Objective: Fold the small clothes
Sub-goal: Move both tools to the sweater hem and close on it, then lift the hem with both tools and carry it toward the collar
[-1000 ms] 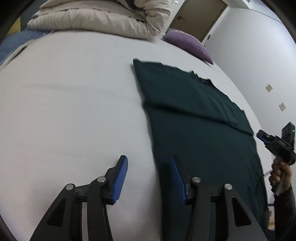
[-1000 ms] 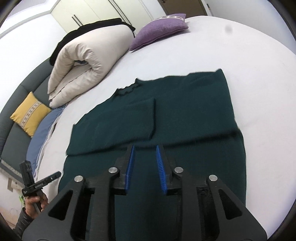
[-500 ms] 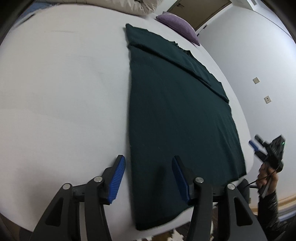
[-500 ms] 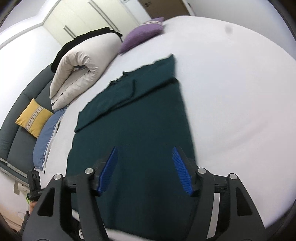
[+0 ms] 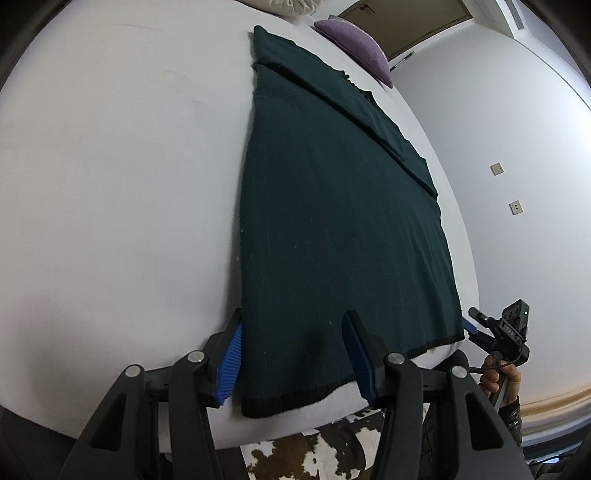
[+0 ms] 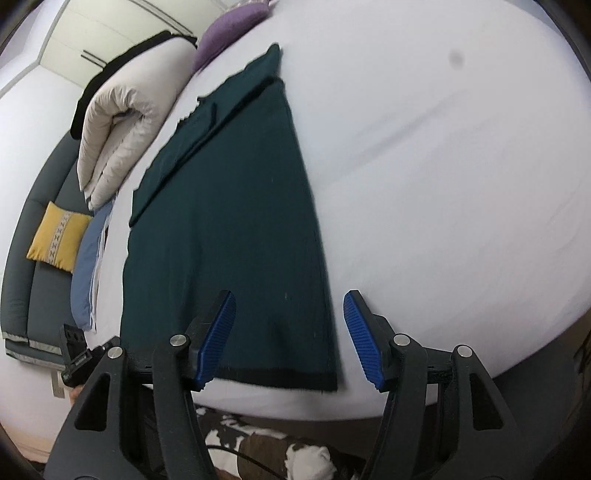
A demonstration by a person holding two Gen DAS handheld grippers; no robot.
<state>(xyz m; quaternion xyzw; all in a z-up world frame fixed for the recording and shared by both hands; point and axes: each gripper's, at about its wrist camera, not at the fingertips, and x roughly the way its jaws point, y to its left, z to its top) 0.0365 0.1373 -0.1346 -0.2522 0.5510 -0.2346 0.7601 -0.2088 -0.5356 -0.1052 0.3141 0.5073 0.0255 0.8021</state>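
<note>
A dark green sweater (image 5: 332,206) lies flat on the white bed (image 5: 110,184), sleeves folded across its far end, hem at the near edge. My left gripper (image 5: 293,354) is open and empty, its jaws either side of the hem's left corner. In the right wrist view the sweater (image 6: 229,229) runs away from me. My right gripper (image 6: 290,339) is open and empty, its jaws either side of the hem's right corner. The right gripper also shows in the left wrist view (image 5: 498,332), past the hem's right corner.
A purple pillow (image 6: 229,29) and a rolled cream duvet (image 6: 122,125) lie at the bed's far end. A grey sofa with a yellow cushion (image 6: 55,236) and a folded blue cloth (image 6: 88,266) stand on the left. A cowhide rug (image 5: 303,454) lies below the bed edge.
Both grippers have drawn back from the sweater's upper part to its hem at the bed's near edge. The right gripper's jaws have opened wide.
</note>
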